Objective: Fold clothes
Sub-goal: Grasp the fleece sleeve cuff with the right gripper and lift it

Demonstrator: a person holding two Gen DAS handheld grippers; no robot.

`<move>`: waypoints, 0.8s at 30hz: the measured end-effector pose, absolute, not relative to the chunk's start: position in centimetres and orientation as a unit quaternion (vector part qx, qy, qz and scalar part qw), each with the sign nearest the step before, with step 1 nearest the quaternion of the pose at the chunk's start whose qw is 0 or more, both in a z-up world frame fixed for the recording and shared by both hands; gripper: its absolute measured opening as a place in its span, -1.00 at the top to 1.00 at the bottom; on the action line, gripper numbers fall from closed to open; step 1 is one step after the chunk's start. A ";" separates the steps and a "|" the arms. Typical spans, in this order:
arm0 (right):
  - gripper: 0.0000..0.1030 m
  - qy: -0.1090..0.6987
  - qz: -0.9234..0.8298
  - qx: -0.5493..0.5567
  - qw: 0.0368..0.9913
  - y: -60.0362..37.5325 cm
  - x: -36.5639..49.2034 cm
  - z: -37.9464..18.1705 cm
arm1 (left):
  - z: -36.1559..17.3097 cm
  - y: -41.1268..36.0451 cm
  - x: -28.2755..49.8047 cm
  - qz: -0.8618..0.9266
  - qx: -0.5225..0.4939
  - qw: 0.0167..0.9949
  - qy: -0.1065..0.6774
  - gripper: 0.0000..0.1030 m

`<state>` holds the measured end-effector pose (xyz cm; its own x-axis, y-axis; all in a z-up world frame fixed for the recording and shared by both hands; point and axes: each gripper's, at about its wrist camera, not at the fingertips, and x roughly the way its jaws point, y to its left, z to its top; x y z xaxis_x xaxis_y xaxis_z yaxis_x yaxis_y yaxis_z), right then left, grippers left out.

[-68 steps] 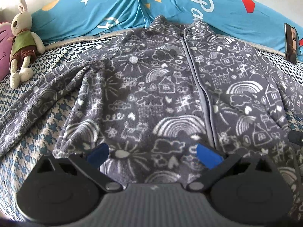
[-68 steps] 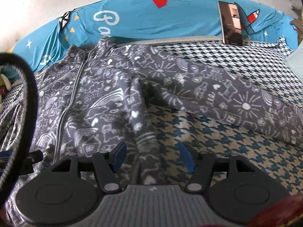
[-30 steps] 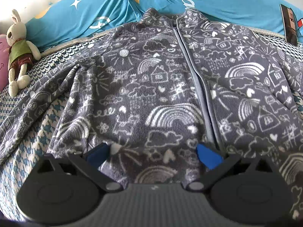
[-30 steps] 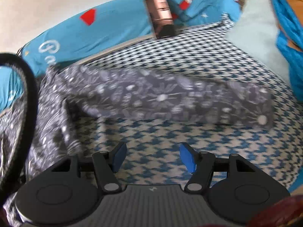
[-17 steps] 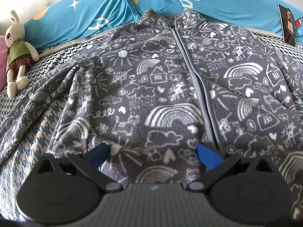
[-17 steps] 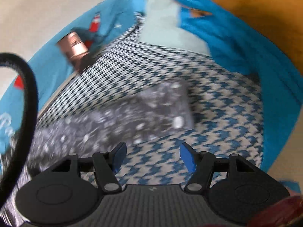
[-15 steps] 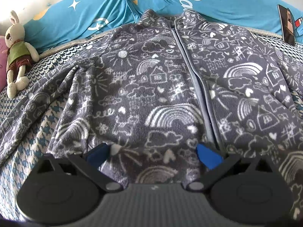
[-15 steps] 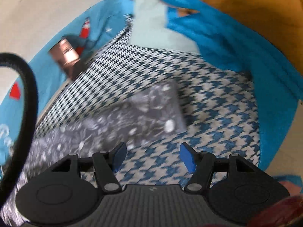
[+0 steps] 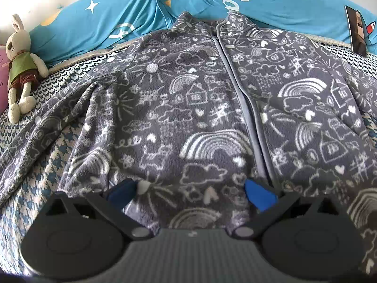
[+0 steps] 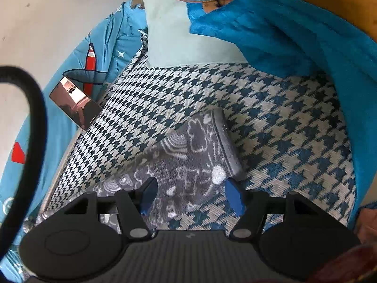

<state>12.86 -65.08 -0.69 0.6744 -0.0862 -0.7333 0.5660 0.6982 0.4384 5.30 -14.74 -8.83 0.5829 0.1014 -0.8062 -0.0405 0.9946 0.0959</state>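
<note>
A grey fleece jacket [image 9: 200, 108] with white doodle prints lies flat and zipped on the houndstooth bed cover, collar toward the far side. Its left sleeve [image 9: 40, 136] trails off to the lower left. My left gripper [image 9: 188, 192] hovers open over the jacket's hem, blue pads wide apart with nothing between them. In the right wrist view the end of the jacket's right sleeve [image 10: 195, 158] lies on the cover, its cuff [image 10: 227, 146] at the far end. My right gripper [image 10: 190, 194] is open just over the sleeve near the cuff, not closed on it.
A blue printed quilt [image 9: 259, 2] runs along the far side. A stuffed rabbit [image 9: 20, 68] sits at far left. A phone [image 10: 75, 103] rests against the quilt. A pale pillow [image 10: 179, 40] and more blue bedding [image 10: 294, 42] lie beyond the cuff. A black cable [image 10: 35, 122] crosses the left of the right wrist view.
My right gripper has swung right along the sleeve to its cuff end and come down close over it. The left gripper has barely moved and stays open over the hem.
</note>
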 end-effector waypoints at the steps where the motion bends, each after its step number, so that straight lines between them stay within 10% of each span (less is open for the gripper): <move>1: -0.26 0.354 -0.193 0.330 0.854 -64.9 13.0 -0.7 | -8.8 -14.8 5.3 0.040 0.034 0.889 0.455 -1.00; 9: 0.57 0.342 -0.205 0.298 0.867 -64.1 13.7 -1.0 | -8.9 -14.8 5.2 0.042 0.035 0.890 0.452 -1.00; 24: 0.68 0.296 -0.059 0.345 0.889 -59.3 14.5 1.3 | -8.8 -14.8 5.2 0.041 0.036 0.891 0.451 -1.00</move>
